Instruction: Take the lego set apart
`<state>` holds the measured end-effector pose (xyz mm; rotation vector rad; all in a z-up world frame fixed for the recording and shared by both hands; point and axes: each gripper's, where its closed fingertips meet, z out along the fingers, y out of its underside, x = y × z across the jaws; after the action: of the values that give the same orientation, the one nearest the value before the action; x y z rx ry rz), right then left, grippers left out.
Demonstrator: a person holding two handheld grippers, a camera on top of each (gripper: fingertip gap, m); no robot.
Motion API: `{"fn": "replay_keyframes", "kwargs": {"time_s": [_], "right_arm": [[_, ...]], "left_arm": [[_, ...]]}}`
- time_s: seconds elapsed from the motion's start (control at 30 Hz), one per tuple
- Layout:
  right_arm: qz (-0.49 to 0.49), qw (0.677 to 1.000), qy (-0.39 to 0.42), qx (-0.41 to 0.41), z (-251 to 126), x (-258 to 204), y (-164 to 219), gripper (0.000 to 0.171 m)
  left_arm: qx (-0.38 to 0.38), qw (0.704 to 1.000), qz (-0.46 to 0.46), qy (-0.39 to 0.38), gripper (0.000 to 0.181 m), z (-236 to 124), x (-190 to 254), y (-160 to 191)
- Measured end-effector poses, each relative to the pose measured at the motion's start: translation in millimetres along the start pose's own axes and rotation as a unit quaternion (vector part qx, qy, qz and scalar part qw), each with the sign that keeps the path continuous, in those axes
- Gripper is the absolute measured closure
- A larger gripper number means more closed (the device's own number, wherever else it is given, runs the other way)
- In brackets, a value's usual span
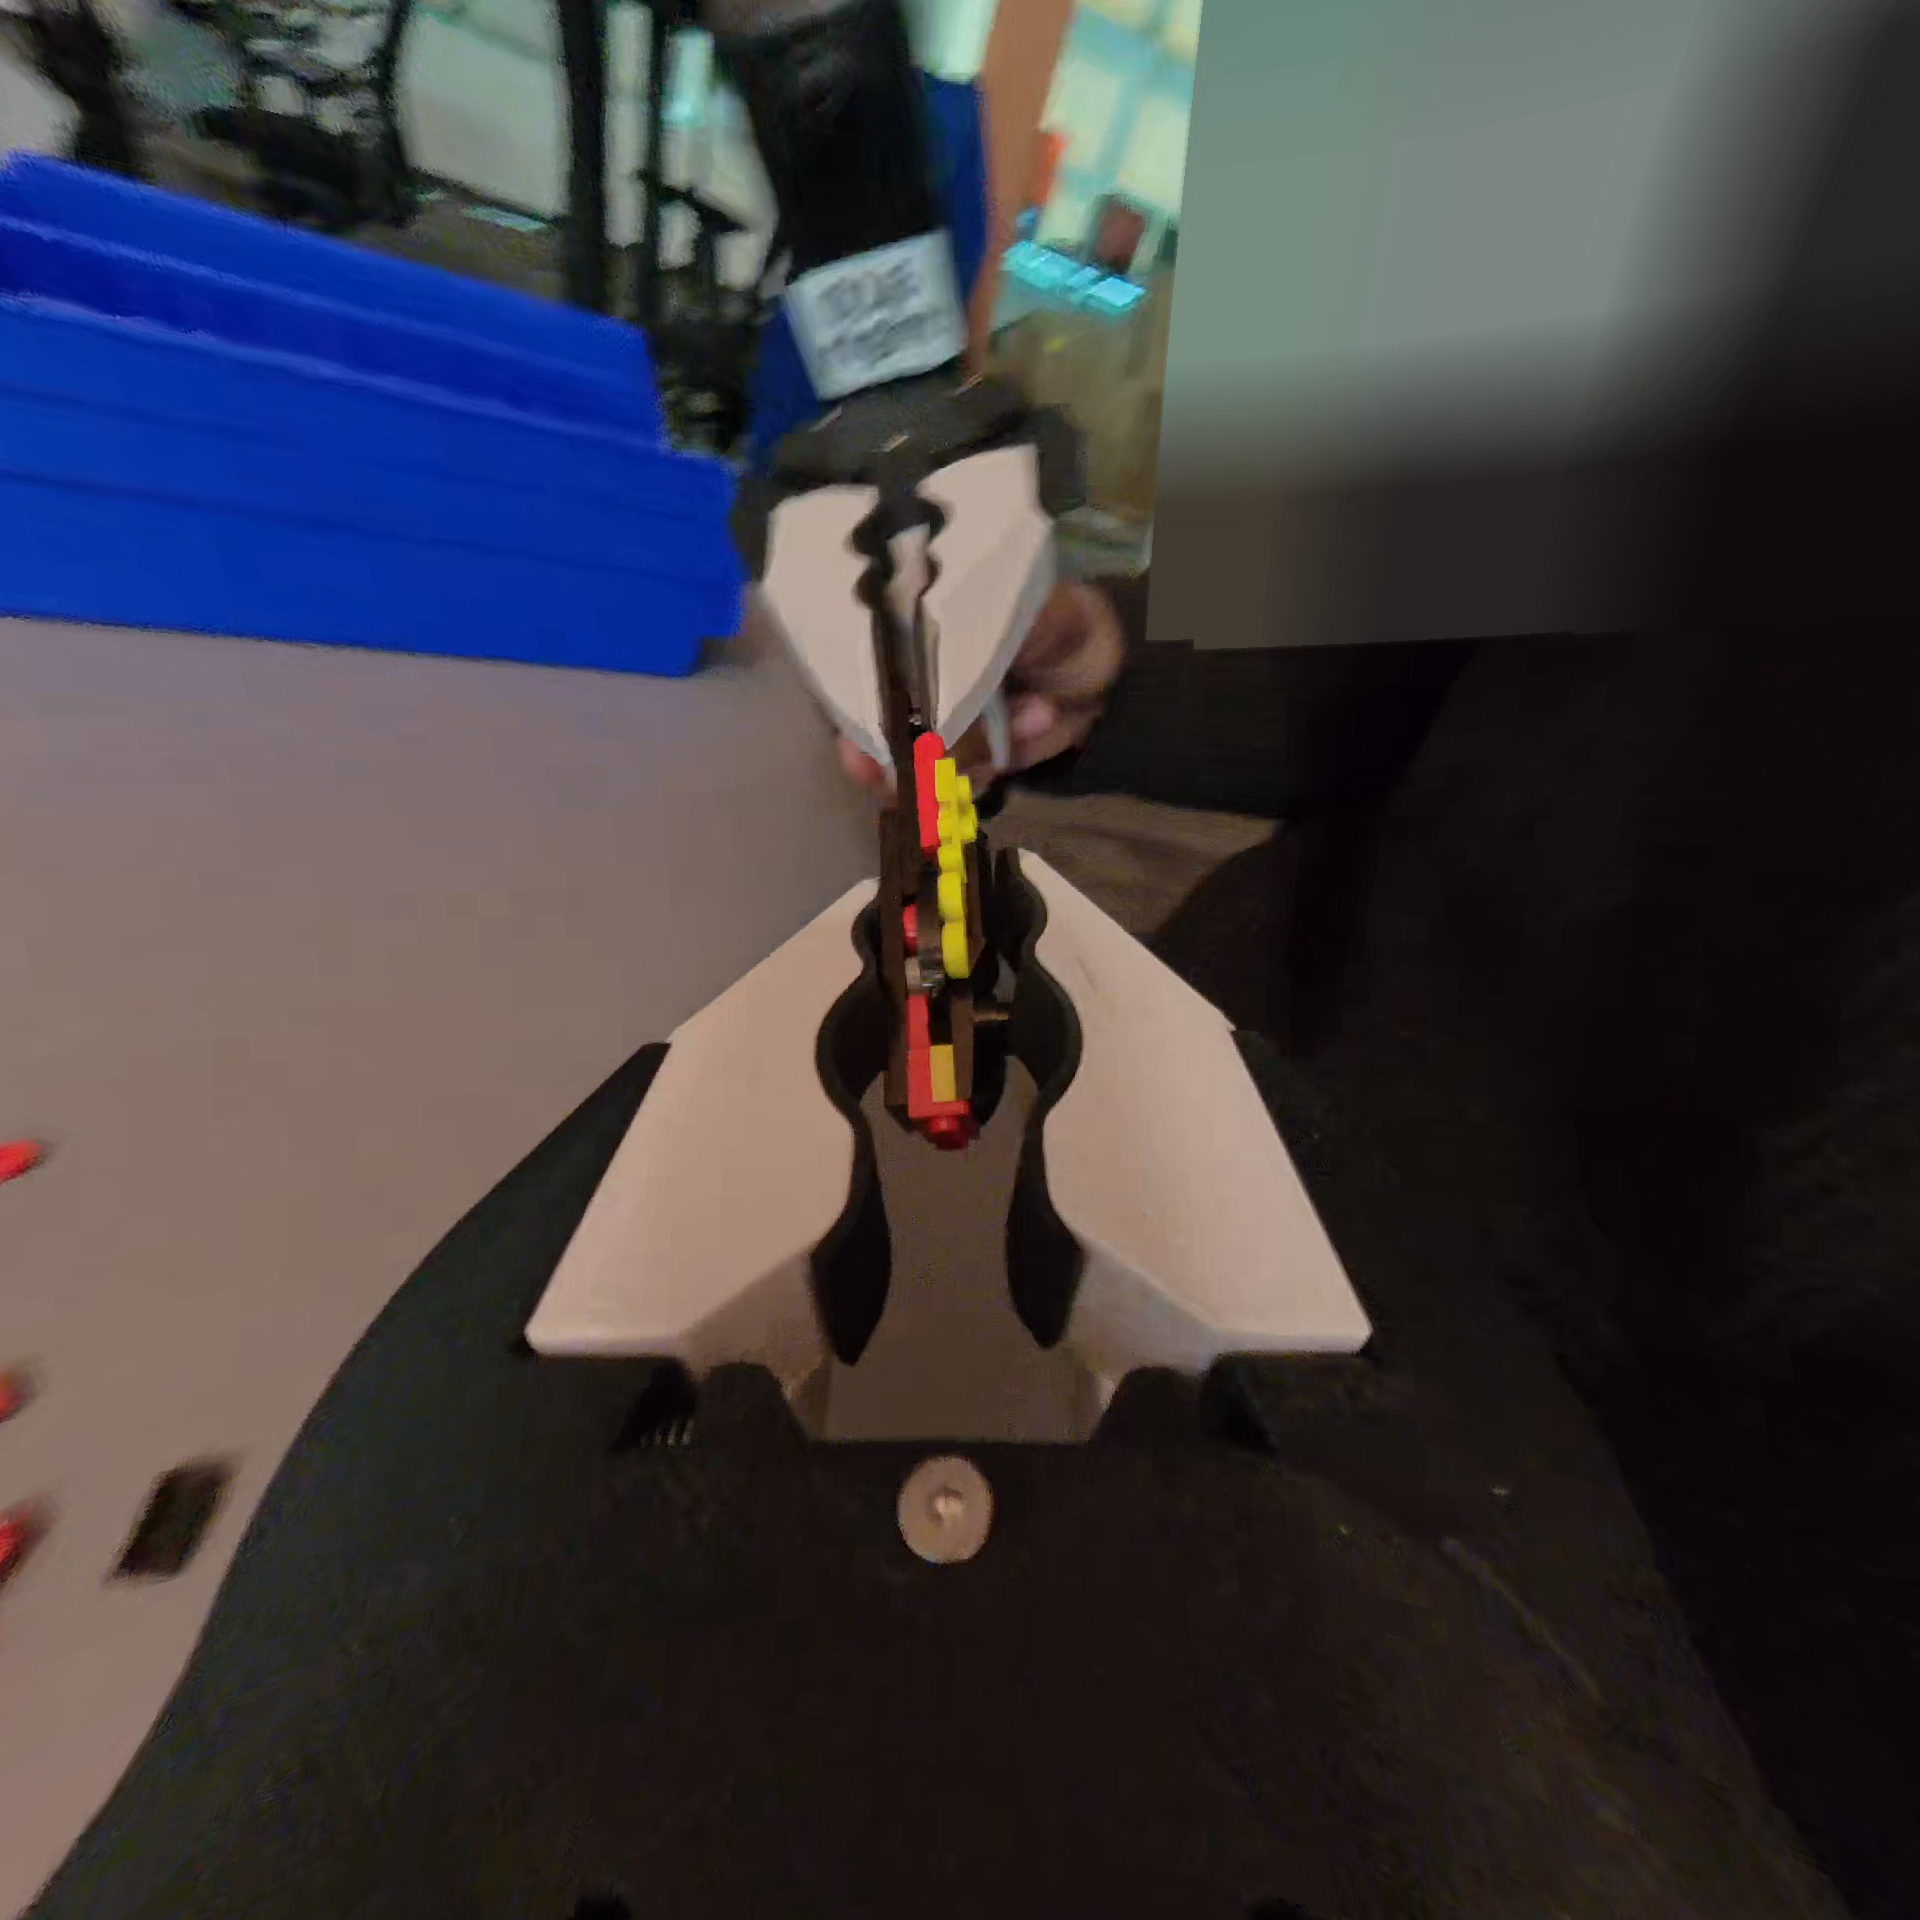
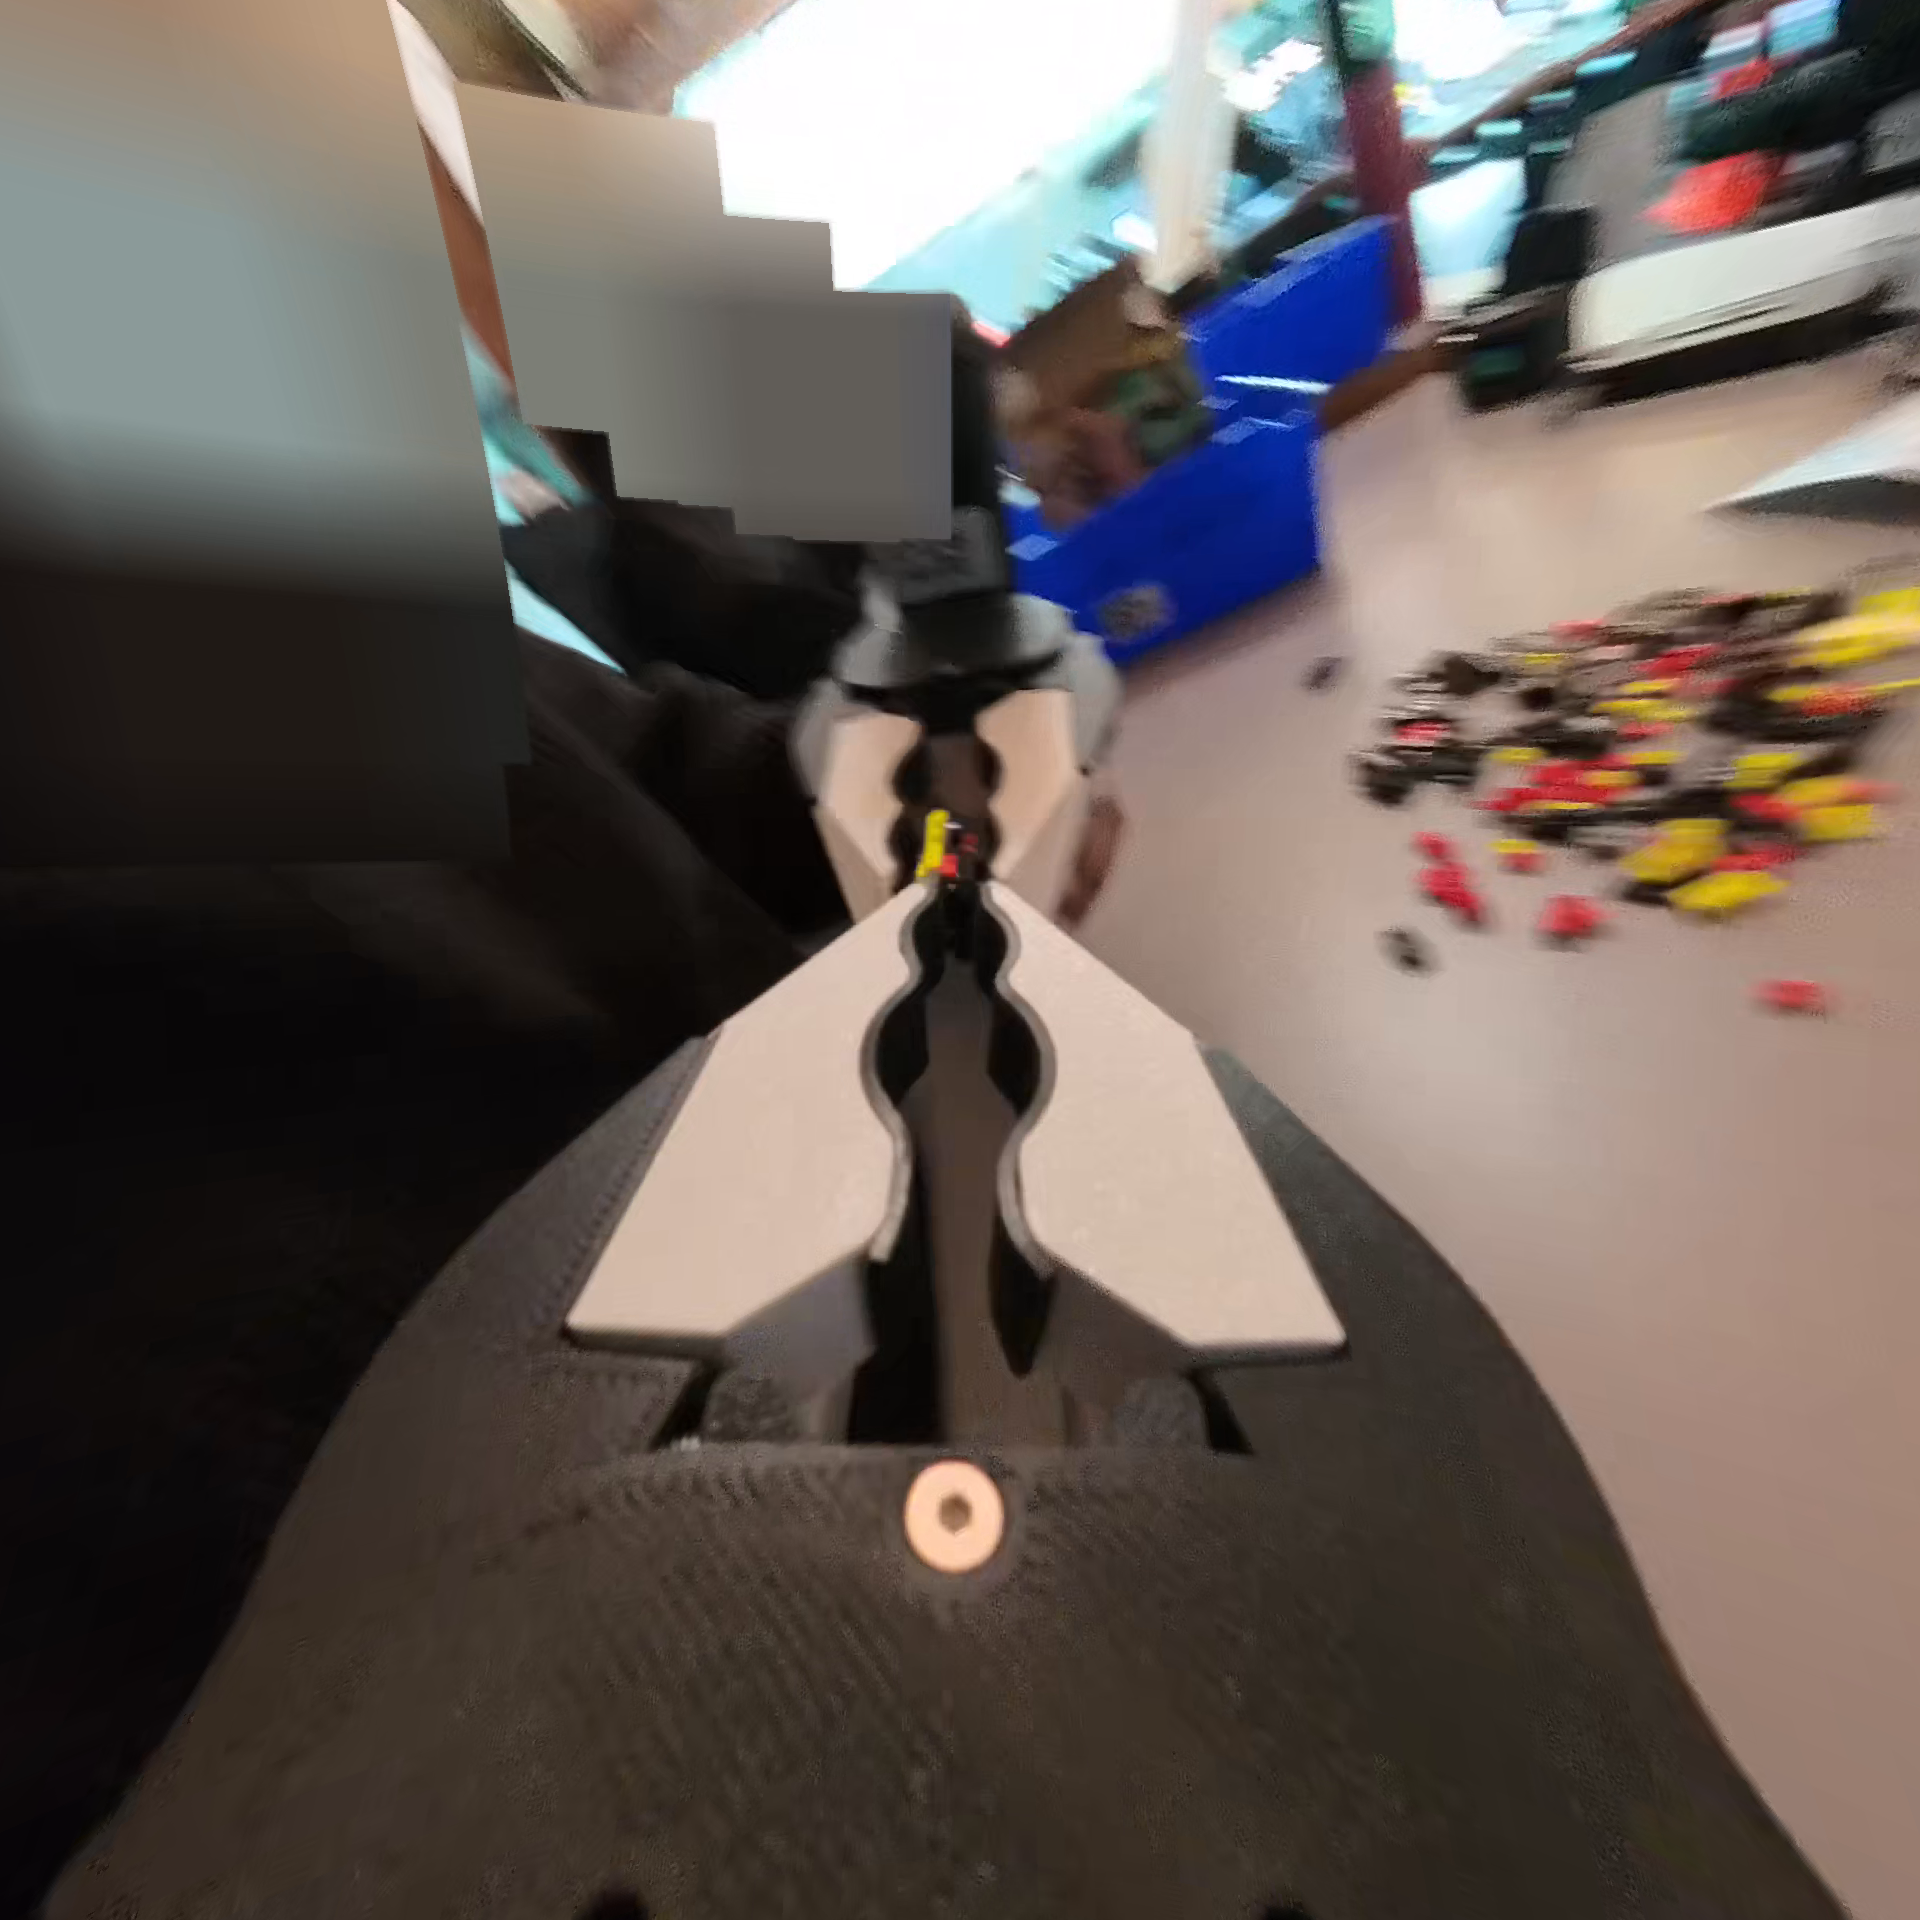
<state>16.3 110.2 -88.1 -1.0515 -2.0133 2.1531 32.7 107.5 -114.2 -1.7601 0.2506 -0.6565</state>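
Cluttered workshop or lab, blue storage bins (image 1: 343,468), black equipment stands (image 1: 603,156), pale worktable (image 2: 1507,1195)

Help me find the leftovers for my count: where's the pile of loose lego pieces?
In the right wrist view, the pile of loose pieces lies on the pale table, right of the right gripper, past the blue bin.

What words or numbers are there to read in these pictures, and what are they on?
White label on the body of the right gripper: it has dark writing, too blurred to read.
Dark sticker on the blue bin: too blurred to read.
Lego set held between the right gripper and the left gripper: no writing shows.
Loose lego pieces on the table: none shows.
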Motion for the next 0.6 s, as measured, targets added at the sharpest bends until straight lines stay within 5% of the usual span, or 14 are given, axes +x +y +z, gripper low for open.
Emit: {"fn": "replay_keyframes", "kwargs": {"time_s": [0.23,0.5,0.6], "right_arm": [[-0.120,0.965,0.225,-0.063,-9,39,3,0.167],[-0.312,0.847,0.401,-0.156,-8,56,7,0.167],[-0.306,0.836,0.427,-0.160,-7,62,9,0.167]], "left_arm": [[-0.001,0.988,-0.103,-0.114,0.164,8,-40,5],[0.015,0.972,-0.185,-0.144,0.164,8,-57,11],[0.011,0.970,-0.185,-0.160,0.165,7,-62,14]]}}
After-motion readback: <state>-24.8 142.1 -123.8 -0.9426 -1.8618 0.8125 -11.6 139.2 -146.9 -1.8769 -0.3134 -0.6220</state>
